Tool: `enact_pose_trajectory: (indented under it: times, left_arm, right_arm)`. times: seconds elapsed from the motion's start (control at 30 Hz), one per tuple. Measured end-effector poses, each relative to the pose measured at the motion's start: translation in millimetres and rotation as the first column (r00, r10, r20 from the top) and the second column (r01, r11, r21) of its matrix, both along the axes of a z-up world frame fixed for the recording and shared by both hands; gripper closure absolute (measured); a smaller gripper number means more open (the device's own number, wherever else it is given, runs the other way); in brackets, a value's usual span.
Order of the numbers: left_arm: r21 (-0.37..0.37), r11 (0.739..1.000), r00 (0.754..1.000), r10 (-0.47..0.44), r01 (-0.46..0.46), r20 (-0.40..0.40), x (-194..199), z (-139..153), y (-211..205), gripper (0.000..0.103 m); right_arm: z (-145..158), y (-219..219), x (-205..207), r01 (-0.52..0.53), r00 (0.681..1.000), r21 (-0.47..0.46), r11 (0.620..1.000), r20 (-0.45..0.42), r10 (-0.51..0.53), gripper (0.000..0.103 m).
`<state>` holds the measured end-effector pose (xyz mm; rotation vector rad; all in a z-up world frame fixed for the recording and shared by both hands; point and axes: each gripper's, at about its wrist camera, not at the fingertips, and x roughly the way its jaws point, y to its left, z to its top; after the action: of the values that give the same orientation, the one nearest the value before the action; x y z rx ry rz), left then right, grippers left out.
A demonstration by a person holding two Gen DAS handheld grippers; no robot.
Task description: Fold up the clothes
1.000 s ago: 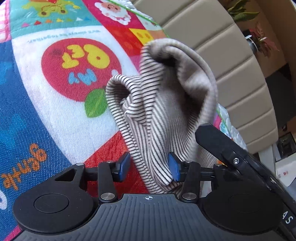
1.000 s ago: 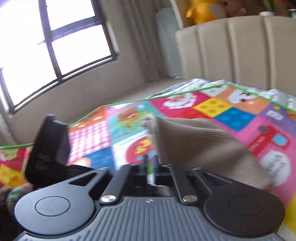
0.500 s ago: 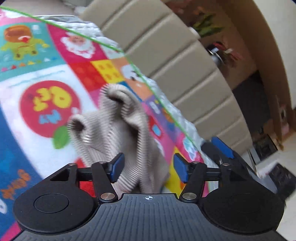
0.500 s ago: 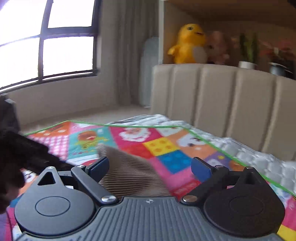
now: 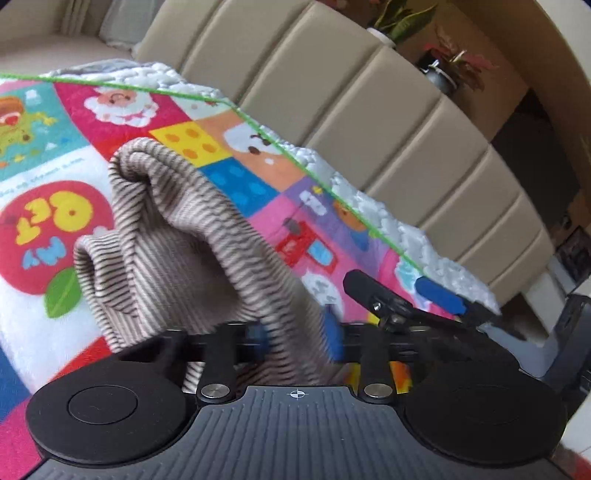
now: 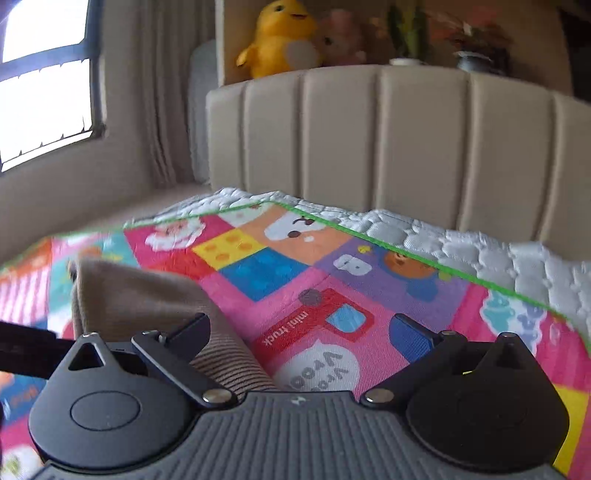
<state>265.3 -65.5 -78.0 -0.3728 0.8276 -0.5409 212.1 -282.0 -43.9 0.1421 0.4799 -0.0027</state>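
A beige garment with thin dark stripes point(image 5: 177, 258) lies bunched on a colourful play mat point(image 5: 48, 206). One fold of it runs back between the blue pads of my left gripper point(image 5: 295, 339), which is shut on that fold; the pads are blurred. In the right wrist view the garment point(image 6: 147, 295) sits at the lower left, partly behind the left finger. My right gripper point(image 6: 303, 332) is open wide over the pink "mini truck" patch with nothing between its fingers. From the left wrist camera the right gripper point(image 5: 388, 282) hovers just right of the garment.
The mat covers a white quilted mattress point(image 6: 480, 251) with a beige padded headboard point(image 6: 406, 147) behind it. A yellow plush duck point(image 6: 280, 37) and potted plants point(image 5: 399, 22) stand on the ledge above. A window point(image 6: 44, 74) is at the left.
My right gripper went from shut on the garment to wide open and let it go. My left gripper opened wider, then narrowed again onto a fold. Both cameras tilted up toward the headboard.
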Motion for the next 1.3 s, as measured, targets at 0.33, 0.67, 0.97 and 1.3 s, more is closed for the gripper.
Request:
enact_pose_trajectory:
  times: [0.33, 0.67, 0.97, 1.3]
  left_arm:
    - [-0.02, 0.974, 0.968, 0.224, -0.228, -0.115, 21.9, -22.3, 94.8, 0.091]
    - [-0.019, 0.984, 0.978, 0.173, -0.176, -0.117, 21.1, -33.8, 99.2, 0.088]
    - [-0.07, 0.983, 0.975, 0.155, -0.168, -0.158, 24.2, -37.5, 108.3, 0.087]
    - [-0.119, 0.976, 0.967, 0.159, -0.185, -0.2, 30.7, -45.7, 120.1, 0.087]
  right_arm:
    - [-16.3, 34.4, 7.3, -0.17, 0.984, -0.012, 0.985, -0.046, 0.169, 0.0]
    - [-52.3, 112.8, -4.5, -0.359, 0.933, -0.372, 0.856, -0.165, 0.32, 0.0]
    - [19.2, 118.3, 76.7, -0.409, 0.913, -0.269, 0.872, -0.108, 0.395, 0.0]
    - [-39.8, 144.9, 131.7, -0.421, 0.886, -0.282, 0.862, -0.333, 0.323, 0.0]
